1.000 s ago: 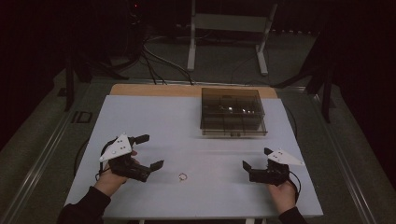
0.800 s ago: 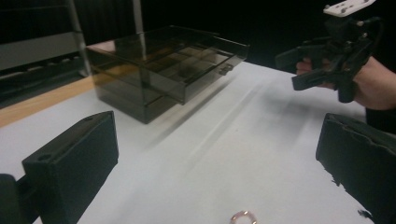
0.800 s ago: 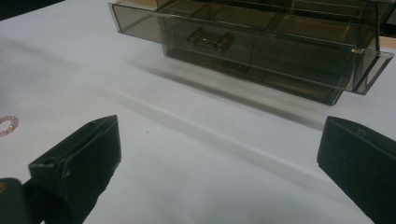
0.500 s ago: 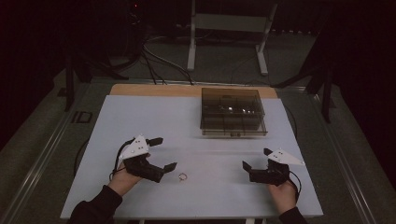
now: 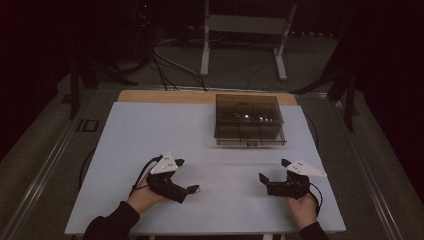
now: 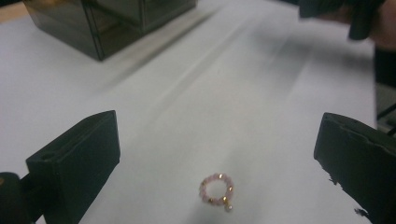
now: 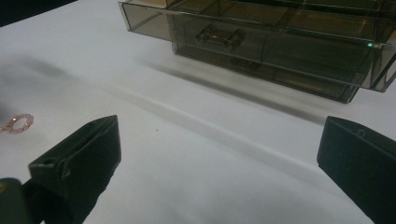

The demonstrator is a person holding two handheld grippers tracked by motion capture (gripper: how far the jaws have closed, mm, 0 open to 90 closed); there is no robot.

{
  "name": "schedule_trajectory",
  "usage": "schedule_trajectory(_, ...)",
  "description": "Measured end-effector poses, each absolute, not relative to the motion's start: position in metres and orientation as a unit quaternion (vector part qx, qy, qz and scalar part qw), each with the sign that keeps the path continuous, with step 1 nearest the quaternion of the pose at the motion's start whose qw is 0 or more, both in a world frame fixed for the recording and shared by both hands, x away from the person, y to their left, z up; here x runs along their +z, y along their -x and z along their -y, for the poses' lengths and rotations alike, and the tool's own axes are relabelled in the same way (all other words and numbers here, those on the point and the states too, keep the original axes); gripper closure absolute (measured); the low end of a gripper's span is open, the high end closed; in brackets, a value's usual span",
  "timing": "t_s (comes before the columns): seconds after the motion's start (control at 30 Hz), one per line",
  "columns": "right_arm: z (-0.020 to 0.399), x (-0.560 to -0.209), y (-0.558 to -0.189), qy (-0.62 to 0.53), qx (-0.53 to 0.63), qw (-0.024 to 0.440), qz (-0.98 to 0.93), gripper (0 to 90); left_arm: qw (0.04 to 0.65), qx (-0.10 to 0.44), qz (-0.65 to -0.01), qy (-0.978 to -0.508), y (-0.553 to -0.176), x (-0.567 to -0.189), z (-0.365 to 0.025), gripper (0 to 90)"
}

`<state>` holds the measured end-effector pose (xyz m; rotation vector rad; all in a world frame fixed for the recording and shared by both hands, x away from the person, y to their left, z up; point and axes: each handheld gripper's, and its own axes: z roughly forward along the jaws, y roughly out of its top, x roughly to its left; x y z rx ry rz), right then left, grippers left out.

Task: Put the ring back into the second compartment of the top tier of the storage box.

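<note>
A small ring of pink and gold beads [image 6: 216, 191] lies flat on the white table, between the wide-apart jaws of my left gripper [image 6: 219, 133], touching neither. From above, the bead ring [image 5: 197, 188] sits right at the lower jaw of the left gripper [image 5: 186, 176], which is open. My right gripper [image 5: 273, 170] rests open and empty near the table's front right. In the right gripper view the ring [image 7: 18, 122] shows far left, away from the right gripper [image 7: 219, 135].
A smoky transparent drawer box [image 5: 249, 120] stands at the back centre of the white table [image 5: 150, 130]; its handle [image 7: 219, 35] faces the right gripper. The box's corner [image 6: 107, 23] lies beyond the left jaws. A metal stand [image 5: 245, 30] is behind the table.
My left gripper has slid right across the table up to the bead ring, which now lies between its jaws. The right gripper has stayed still.
</note>
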<state>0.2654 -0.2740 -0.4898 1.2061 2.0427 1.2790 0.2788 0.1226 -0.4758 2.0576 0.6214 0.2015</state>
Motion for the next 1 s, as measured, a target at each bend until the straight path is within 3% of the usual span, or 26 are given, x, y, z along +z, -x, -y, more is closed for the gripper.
schedule_trajectory(0.3, 0.275, -0.488, -0.265, -0.434, 0.466, 0.224, -0.738, 0.1, 0.423, 0.094, -0.257, -0.864, -0.282, -0.499, -0.111, 15.7)
schedule_trajectory(0.7, 0.275, -0.489, -0.265, -0.433, 0.467, 0.221, -0.739, 0.1, 0.404, 0.078, -0.269, -0.871, -0.289, -0.512, -0.116, 50.6)
schedule_trajectory(1.0, 0.276, -0.489, -0.265, -0.433, 0.467, 0.218, -0.739, 0.1, 0.398, 0.064, -0.267, -0.875, -0.291, -0.519, -0.114, 63.2)
